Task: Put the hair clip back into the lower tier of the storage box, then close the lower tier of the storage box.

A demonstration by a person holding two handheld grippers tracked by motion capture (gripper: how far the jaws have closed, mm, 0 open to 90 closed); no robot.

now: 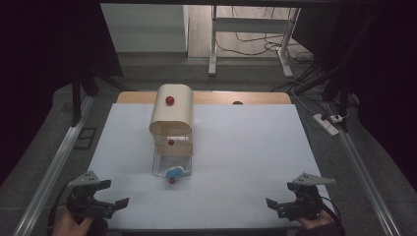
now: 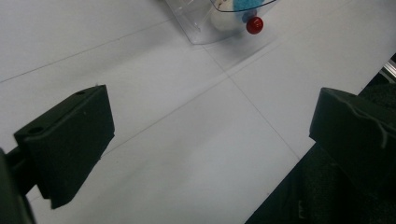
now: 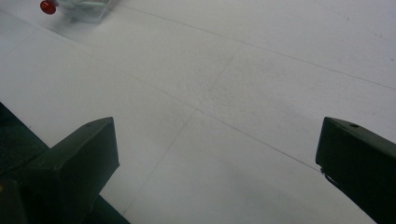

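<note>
A small beige cabinet point(image 1: 171, 115) with a rounded top stands mid-table, a red knob point(image 1: 169, 100) on its top. Its clear bottom drawer point(image 1: 170, 168) is pulled out toward me and holds a blue and white object point(image 1: 174, 172); a red knob point(image 1: 171, 181) marks its front. My left gripper point(image 1: 114, 192) rests at the near left edge, open and empty. My right gripper point(image 1: 281, 194) sits at the near right, open and empty too. From the left gripper point(image 2: 210, 126) I see the drawer point(image 2: 201, 23) and its knob point(image 2: 254, 25) ahead. The right gripper point(image 3: 217, 149) faces the knob point(image 3: 47, 6) far off.
A white sheet point(image 1: 246, 147) covers the table, with a strip of wooden tabletop point(image 1: 221, 97) bare at the back. Metal rails point(image 1: 54, 167) run along both sides. A power strip point(image 1: 327, 123) and cables lie on the floor at the right.
</note>
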